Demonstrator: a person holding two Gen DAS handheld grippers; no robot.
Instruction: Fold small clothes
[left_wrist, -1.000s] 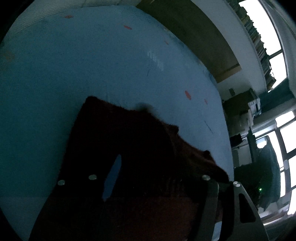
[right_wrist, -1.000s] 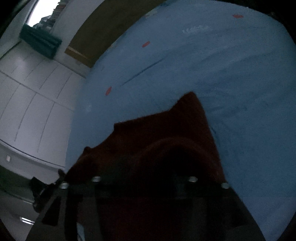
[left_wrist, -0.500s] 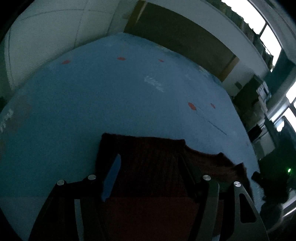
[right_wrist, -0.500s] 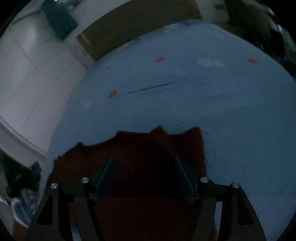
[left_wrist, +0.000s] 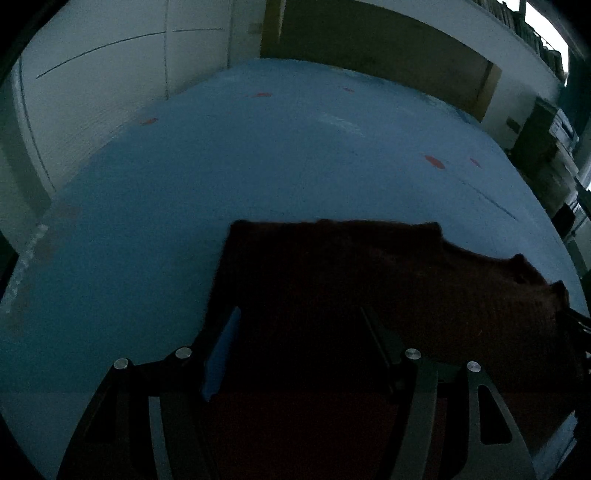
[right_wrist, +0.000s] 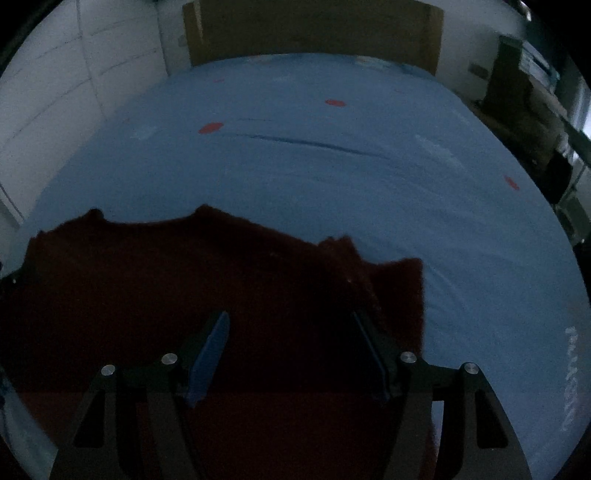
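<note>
A dark red knitted garment (left_wrist: 369, 280) lies flat on the blue table cover (left_wrist: 258, 166). My left gripper (left_wrist: 301, 317) is open above its left part, with the fingers spread wide and nothing between them. In the right wrist view the same garment (right_wrist: 221, 280) spreads to the left, and a folded flap (right_wrist: 391, 288) lies at its right edge. My right gripper (right_wrist: 290, 321) is open over the garment's right part and holds nothing.
The blue cover (right_wrist: 332, 177) carries small red marks (right_wrist: 210, 128) and a long crease (right_wrist: 317, 144). A pale wall (left_wrist: 92, 74) and a brown board (left_wrist: 369, 48) stand behind the table. Dark furniture (right_wrist: 524, 103) stands at the right.
Both grippers let go of the garment and opened. They pulled back and levelled out, so the garment now lies flat and spread wide on the cover.
</note>
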